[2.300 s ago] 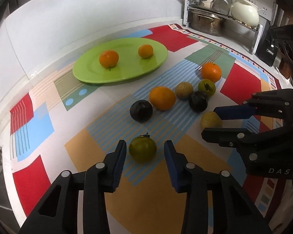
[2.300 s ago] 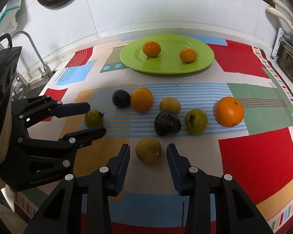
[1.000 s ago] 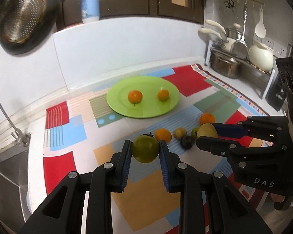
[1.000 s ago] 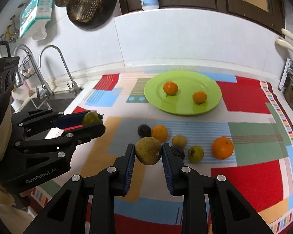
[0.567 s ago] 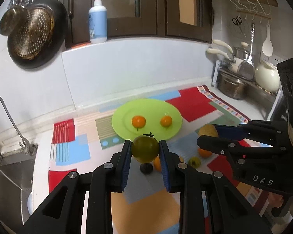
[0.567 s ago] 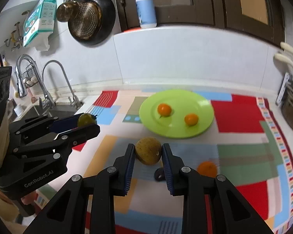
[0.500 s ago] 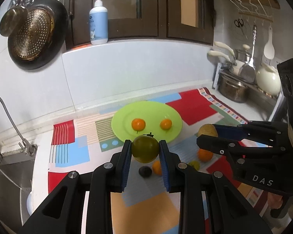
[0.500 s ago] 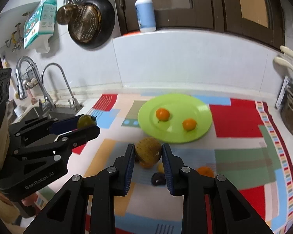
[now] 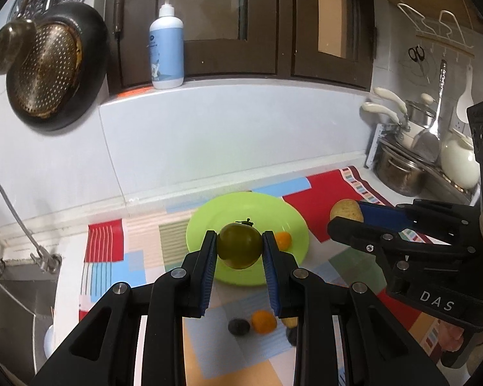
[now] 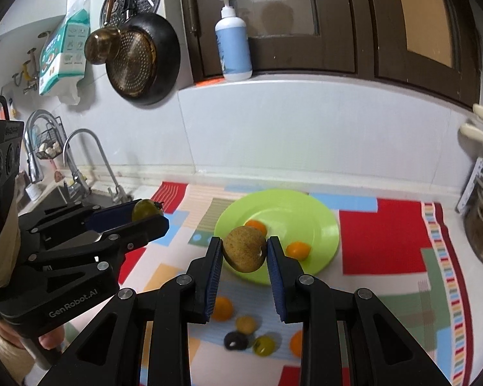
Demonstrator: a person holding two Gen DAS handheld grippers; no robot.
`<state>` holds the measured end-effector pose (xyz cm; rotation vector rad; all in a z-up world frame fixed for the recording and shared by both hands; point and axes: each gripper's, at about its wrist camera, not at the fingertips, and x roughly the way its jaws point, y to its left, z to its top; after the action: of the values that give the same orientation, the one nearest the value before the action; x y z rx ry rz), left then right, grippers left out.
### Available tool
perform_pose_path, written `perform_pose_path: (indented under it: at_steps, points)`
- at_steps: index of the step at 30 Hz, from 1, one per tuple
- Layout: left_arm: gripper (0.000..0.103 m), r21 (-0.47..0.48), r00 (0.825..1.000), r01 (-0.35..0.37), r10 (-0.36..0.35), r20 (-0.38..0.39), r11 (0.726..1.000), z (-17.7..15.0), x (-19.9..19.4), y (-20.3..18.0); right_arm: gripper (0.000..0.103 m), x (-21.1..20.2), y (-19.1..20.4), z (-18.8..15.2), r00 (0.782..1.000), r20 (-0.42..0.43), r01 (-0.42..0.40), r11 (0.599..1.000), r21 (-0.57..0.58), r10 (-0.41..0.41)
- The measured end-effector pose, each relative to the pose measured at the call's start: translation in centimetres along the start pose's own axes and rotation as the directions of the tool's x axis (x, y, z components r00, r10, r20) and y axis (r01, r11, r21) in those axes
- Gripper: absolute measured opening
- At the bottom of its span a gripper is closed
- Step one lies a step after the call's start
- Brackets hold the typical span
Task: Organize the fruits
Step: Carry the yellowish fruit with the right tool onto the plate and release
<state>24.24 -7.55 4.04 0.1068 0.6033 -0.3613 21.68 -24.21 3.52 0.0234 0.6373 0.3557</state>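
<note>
left gripper (image 9: 240, 251) clamped on round olive-green fruit (image 9: 239, 249), right gripper (image 10: 244, 254) clamped on rough brown round fruit (image 10: 245, 253), round lime-green plate (image 10: 318, 222) beyond both pairs of fingertips

Black tool (image 9: 240, 251) — blue pads (image 9: 209, 270), silver screws — "GenRobot.AI" lettering.

Near half of green plate (image 10: 318, 222) bare; two oranges (image 10: 298, 249) occupy middle; loose fruit cluster (image 10: 246, 325) crowds mat below.
</note>
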Motion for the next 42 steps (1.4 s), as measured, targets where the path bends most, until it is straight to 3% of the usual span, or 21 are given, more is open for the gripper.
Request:
perform_pose_path:
  at_steps: [11,24,42]
  points:
    - [0.028,0.000,0.999,-0.019,0.019,-0.044,1.000,3.0,4.3,0.6,0.029,3.4,-2.1,3.0,0.999,-0.027,0.027,0.999,0.025,-0.027]
    - [0.028,-0.020,0.992,0.008,-0.010,-0.128,1.000,4.4,11.2,2.2,0.029,10.1,-4.8,4.8,0.994,-0.102,0.047,0.999,0.027,-0.045]
    - [0.028,-0.034,0.963,0.044,-0.051,-0.264,0.998,3.7,20.8,3.0,0.029,18.8,-8.5,4.4,0.980,-0.201,0.015,1.000,0.021,-0.011]
